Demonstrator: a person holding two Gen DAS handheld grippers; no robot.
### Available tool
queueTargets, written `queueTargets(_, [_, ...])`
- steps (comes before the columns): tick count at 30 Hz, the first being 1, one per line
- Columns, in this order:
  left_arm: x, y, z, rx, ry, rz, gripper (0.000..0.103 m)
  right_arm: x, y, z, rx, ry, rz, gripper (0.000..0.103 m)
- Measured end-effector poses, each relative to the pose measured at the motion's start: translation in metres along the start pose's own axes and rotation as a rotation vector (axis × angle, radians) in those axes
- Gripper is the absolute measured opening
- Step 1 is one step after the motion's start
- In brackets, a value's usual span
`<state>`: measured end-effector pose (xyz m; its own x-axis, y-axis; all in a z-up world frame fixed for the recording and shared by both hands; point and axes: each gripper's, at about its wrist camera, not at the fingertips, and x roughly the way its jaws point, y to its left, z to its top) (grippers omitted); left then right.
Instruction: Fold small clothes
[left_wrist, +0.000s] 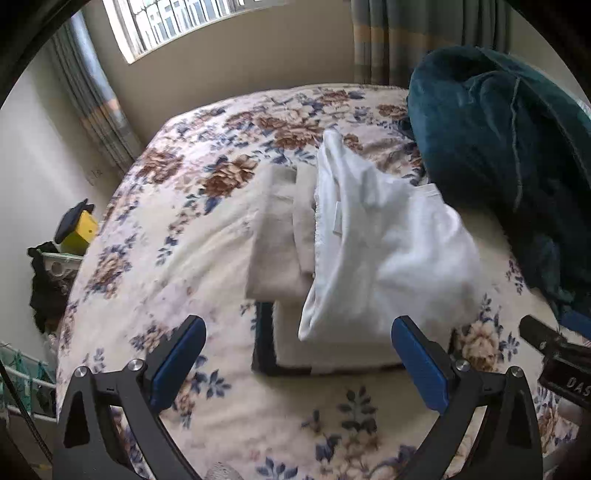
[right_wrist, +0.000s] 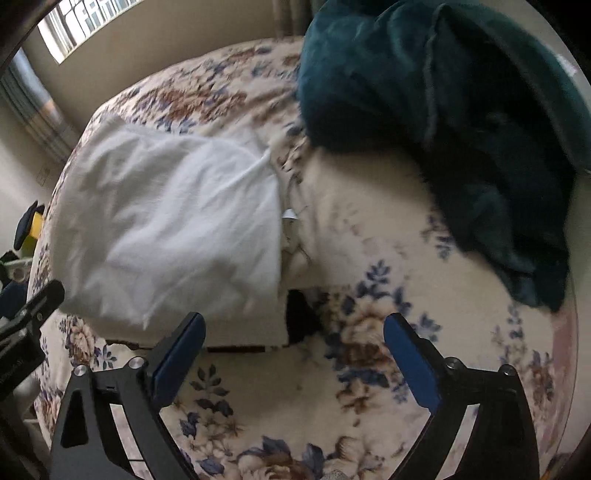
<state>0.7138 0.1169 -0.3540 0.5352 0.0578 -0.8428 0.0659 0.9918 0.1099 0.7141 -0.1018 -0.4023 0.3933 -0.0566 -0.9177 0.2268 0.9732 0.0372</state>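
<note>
A white garment (left_wrist: 388, 240) (right_wrist: 166, 221) lies crumpled and partly folded over on the floral bedspread (left_wrist: 166, 258) (right_wrist: 369, 387). It rests on a cream pad with a dark edge (left_wrist: 332, 354) (right_wrist: 247, 332). A folded beige cloth (left_wrist: 277, 225) lies just left of it. My left gripper (left_wrist: 297, 332) hovers open in front of the garment's near edge, nothing between its blue pads (left_wrist: 181, 354). My right gripper (right_wrist: 293, 325) is open too, near the pad's right corner, and holds nothing.
A bulky dark teal blanket (left_wrist: 498, 147) (right_wrist: 443, 110) fills the right side of the bed. A yellow and dark object (left_wrist: 79, 229) sits on a stand off the bed's left edge. A window (left_wrist: 166, 26) and curtains line the far wall.
</note>
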Motion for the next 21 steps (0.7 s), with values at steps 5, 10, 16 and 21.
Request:
queueTargets(5, [-0.073, -0.003, -0.017, -0.007, -0.039, -0.019, 0.103, -0.082, -0.003, -0.018, -0.008, -0.1, -0.019, 0.099])
queueTargets(10, [-0.16, 0.002, -0.033, -0.02, -0.104, -0.031, 0.103, -0.176, -0.006, -0.048, -0.027, -0.192, -0.033, 0.099])
queueTargets(16, [-0.264, 0.003, -0.066, 0.003, -0.191, -0.035, 0.103, -0.296, -0.012, -0.108, -0.045, -0.264, -0.014, 0.099])
queueTargets(21, [-0.332, 0.012, -0.095, -0.041, -0.227, -0.04, 0.103, -0.383, -0.016, -0.152, -0.082, -0.343, -0.007, 0.099])
